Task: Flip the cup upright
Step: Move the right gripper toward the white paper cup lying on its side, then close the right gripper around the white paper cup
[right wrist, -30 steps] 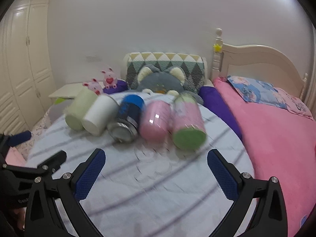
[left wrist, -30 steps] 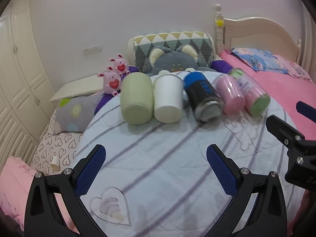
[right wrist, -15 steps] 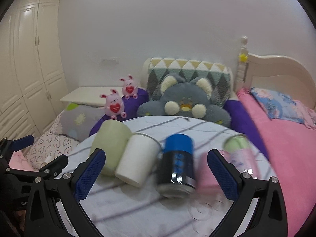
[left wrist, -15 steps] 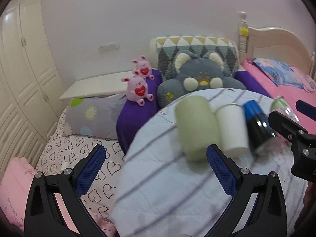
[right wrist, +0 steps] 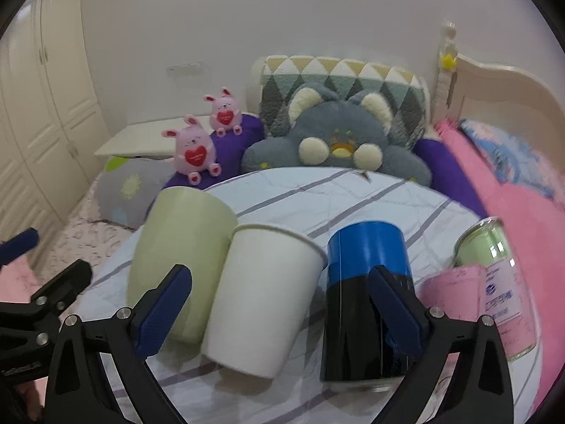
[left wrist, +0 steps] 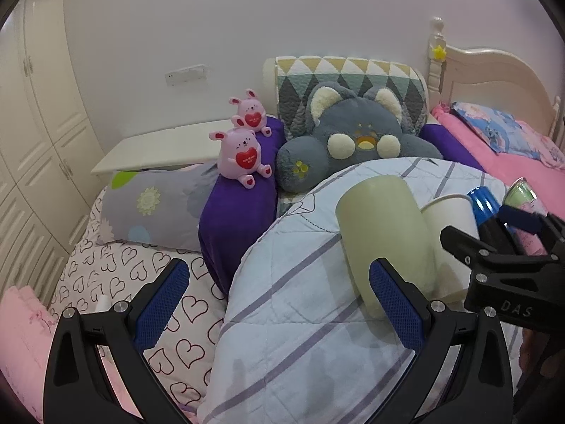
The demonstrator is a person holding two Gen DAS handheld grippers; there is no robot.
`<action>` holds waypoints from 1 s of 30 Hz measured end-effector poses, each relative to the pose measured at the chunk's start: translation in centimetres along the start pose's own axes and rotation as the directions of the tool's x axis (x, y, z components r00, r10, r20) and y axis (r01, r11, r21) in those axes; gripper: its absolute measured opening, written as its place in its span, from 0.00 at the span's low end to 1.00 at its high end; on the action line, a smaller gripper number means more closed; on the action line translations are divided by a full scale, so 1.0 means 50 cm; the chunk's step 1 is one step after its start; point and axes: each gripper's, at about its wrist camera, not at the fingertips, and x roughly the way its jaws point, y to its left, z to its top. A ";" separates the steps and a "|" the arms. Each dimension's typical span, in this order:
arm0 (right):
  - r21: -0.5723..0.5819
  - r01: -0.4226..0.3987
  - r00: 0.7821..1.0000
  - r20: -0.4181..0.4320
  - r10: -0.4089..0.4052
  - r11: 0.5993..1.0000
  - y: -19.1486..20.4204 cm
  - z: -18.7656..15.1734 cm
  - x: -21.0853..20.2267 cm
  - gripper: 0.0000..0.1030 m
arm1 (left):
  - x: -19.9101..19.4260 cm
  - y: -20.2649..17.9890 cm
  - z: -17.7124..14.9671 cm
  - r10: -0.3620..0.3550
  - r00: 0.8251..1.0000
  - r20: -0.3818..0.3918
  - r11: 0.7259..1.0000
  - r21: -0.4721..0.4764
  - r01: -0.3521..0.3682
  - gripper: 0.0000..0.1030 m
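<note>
Several cups lie on their sides in a row on a round table with a striped cloth [right wrist: 353, 190]. From the left: a pale green cup [right wrist: 176, 261], a white paper cup [right wrist: 261, 296], a blue and black can-like cup [right wrist: 367, 296], a pink cup [right wrist: 455, 296] and a clear cup with a green lid [right wrist: 494, 258]. My right gripper [right wrist: 279, 314] is open and close over the white cup, which lies between its fingers. My left gripper [left wrist: 279, 304] is open, left of the green cup [left wrist: 385, 236], over the table's left edge. The white cup [left wrist: 452, 226] shows behind it.
A grey plush cat [right wrist: 335, 141], two pink plush rabbits [right wrist: 194, 152] and pillows lie behind the table. A pink bed [right wrist: 522, 219] is at the right. White wardrobes [left wrist: 31, 123] stand at the left. A heart-print sheet [left wrist: 141, 275] lies below the table's left edge.
Both grippers have moved forward and to the left. The cups loom larger in the right wrist view. The left wrist view has swung left, so the cups sit at its right edge.
</note>
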 end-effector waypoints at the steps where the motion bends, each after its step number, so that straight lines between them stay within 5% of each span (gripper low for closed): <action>1: -0.007 0.008 1.000 -0.002 -0.008 1.000 0.003 0.001 0.004 0.97 | 0.004 0.001 -0.001 -0.001 1.000 -0.002 1.000 -0.001 0.001 1.00; 12: -0.105 0.167 0.986 -0.013 -0.169 0.980 0.042 0.003 0.031 0.97 | 0.032 0.019 -0.012 -0.021 1.000 -0.023 0.999 -0.033 0.020 1.00; 15: -0.122 0.151 0.988 -0.024 -0.155 0.981 0.049 0.000 0.032 0.87 | 0.042 0.022 -0.015 -0.035 0.999 -0.032 0.999 -0.043 0.034 1.00; 17: -0.101 0.101 0.992 -0.070 -0.109 0.990 0.051 -0.002 0.043 0.68 | 0.052 0.023 -0.016 -0.033 0.998 -0.045 0.998 -0.048 0.030 1.00; 30: -0.045 0.064 0.996 -0.062 -0.067 0.997 0.044 -0.005 0.046 0.67 | 0.064 0.035 -0.029 -0.043 0.997 -0.059 0.997 -0.064 0.039 1.00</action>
